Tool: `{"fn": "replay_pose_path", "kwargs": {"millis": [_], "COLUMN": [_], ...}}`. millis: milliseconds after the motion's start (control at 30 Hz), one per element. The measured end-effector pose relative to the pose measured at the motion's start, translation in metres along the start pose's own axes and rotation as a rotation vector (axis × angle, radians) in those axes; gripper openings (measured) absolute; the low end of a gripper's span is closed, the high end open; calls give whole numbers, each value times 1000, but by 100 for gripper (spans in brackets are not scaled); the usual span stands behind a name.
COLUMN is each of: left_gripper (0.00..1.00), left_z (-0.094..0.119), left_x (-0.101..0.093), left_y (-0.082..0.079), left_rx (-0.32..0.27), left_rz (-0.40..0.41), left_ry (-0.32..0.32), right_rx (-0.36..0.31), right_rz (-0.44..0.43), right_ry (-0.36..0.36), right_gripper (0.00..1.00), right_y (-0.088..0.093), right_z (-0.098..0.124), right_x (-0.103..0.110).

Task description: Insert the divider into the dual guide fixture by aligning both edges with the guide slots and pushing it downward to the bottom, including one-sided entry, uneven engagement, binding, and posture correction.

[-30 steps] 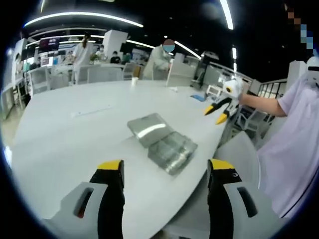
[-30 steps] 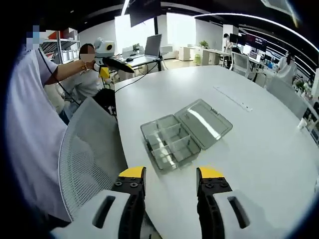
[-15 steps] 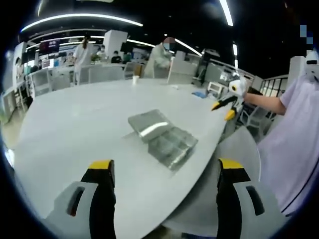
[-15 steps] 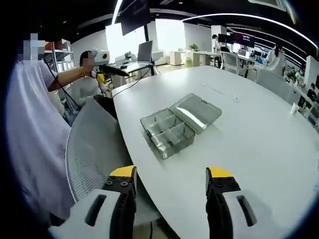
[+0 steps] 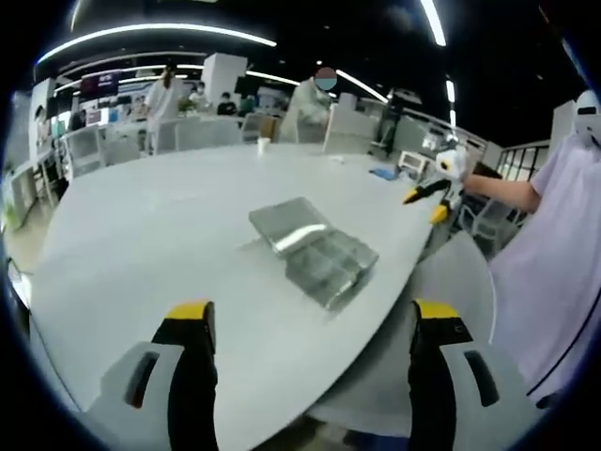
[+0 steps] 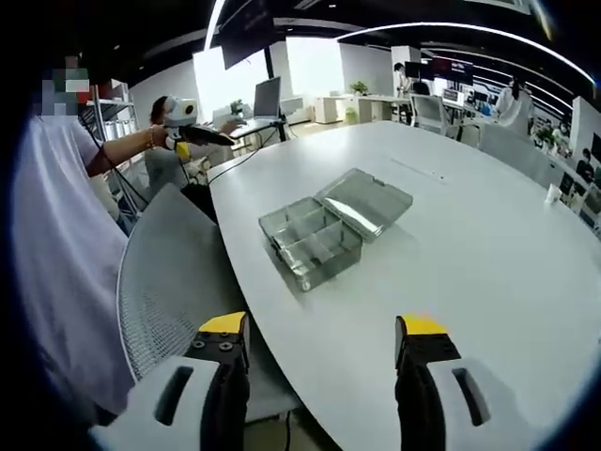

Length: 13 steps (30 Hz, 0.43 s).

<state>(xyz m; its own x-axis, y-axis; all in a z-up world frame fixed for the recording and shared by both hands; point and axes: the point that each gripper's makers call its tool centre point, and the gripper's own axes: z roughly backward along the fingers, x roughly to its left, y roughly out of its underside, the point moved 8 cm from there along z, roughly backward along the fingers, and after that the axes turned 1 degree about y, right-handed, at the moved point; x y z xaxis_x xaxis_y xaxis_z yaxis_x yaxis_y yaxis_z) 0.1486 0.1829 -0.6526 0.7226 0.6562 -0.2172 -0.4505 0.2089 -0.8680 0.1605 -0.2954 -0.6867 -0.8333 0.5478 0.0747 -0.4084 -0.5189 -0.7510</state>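
A: What takes up most of the scene?

B: A broad white table, curved at its near edge, with a grey mesh chair pushed against it. A person in a pale shirt stands beside the chair.

A: And the fixture?

B: The clear plastic compartment box sits on the table near that edge, its lid folded flat beside it. In the left gripper view the same box lies well ahead of the jaws. I cannot tell whether a divider is seated in it.

A: The grippers?

B: The left gripper hangs over the table edge, jaws spread wide and empty. The right gripper is likewise spread apart, holding nothing, short of the box.

A: Anything smaller?

B: A paper cup far across the table.
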Motion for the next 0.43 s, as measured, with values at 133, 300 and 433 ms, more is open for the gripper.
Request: {"fn": "replay_pose_path", "kwargs": {"millis": [133,300,433], "left_gripper": [84,85,85], "left_z": [0,-2,-2], "left_x": [1,1,1], "left_y": [-2,-4,-4], "left_rx": [-6,-7,-2], "left_rz": [0,-3,-5], "left_ry": [-1,0,-2], "right_rx": [0,0,2], "right_rz": [8,8,11], "right_ry": [-7,-14,-24], "right_gripper": [59,59,58], "right_y": [-3,-4,-5], "right_z": [-2,-4,-6], "right_x": [0,0,1]}}
